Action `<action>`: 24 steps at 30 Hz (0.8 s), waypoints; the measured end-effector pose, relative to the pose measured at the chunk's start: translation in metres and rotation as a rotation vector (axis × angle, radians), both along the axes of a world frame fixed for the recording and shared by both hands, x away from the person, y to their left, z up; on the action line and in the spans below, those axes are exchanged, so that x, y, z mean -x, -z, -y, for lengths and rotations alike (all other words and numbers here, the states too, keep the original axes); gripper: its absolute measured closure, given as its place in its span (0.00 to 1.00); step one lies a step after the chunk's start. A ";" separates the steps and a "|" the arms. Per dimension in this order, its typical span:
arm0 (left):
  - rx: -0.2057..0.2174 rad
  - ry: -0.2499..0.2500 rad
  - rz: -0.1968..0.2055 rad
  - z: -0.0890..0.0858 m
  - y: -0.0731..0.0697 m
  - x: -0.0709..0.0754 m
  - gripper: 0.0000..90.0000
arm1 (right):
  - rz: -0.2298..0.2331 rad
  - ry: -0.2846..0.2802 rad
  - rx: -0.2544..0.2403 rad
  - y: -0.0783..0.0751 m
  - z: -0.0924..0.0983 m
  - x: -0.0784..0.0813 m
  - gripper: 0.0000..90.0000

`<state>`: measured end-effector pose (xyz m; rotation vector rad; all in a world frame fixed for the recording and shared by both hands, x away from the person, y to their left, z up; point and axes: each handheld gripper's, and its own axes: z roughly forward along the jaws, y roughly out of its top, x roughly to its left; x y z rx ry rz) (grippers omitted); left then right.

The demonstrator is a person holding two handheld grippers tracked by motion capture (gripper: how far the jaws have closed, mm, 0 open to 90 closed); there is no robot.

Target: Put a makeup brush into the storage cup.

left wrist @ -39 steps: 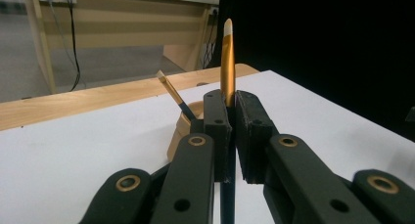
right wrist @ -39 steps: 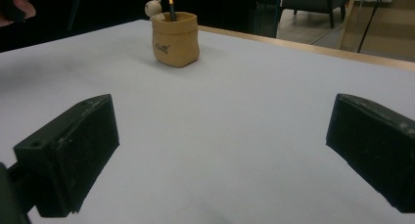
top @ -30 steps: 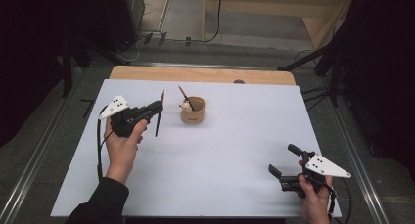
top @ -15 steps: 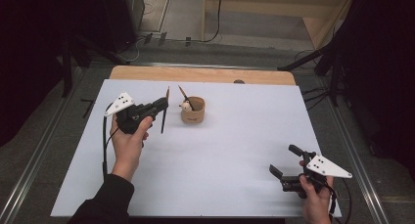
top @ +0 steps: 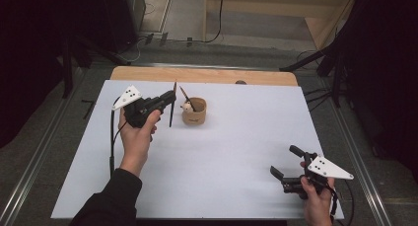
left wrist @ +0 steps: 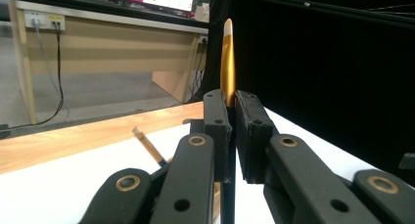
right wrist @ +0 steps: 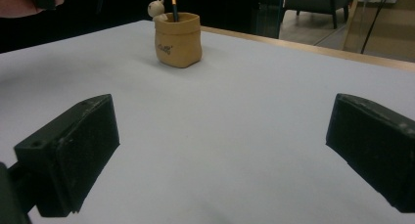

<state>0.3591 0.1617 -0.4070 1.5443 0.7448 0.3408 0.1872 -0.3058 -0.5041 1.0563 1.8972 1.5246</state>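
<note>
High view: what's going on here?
A person works at a white table with a gripper in each hand. The left gripper is shut on a thin pen, held upright just left of a small tan cup that already holds another pen. The right gripper sits open and empty near the table's front right corner.

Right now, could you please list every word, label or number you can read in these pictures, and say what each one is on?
Dark script on the front of the tan pen holder: too blurred to read; it looks like one short word.
Screens behind the desk at the top of the left gripper view: too small to read.
No other writing can be read, neither on the left gripper nor on the pen it clamps.
</note>
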 end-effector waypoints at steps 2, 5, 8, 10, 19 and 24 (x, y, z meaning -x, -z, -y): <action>0.006 0.005 0.005 0.003 -0.001 -0.002 0.94 | 0.004 0.003 -0.001 0.000 0.000 0.000 0.00; 0.021 0.008 0.007 0.006 -0.003 -0.004 0.94 | 0.006 0.003 -0.001 0.000 0.001 0.001 0.00; 0.019 0.013 0.006 0.009 -0.002 -0.007 0.94 | 0.006 0.004 -0.001 0.000 0.001 0.001 0.00; 0.021 0.013 0.004 0.010 -0.003 -0.008 0.94 | 0.006 0.004 0.000 0.000 0.002 0.001 0.00; 0.039 0.007 0.025 0.018 -0.006 -0.015 0.94 | 0.004 0.001 0.003 0.001 0.002 0.000 0.00; 0.047 0.013 0.031 0.025 -0.007 -0.020 0.94 | 0.002 0.003 0.003 0.001 0.002 0.000 0.00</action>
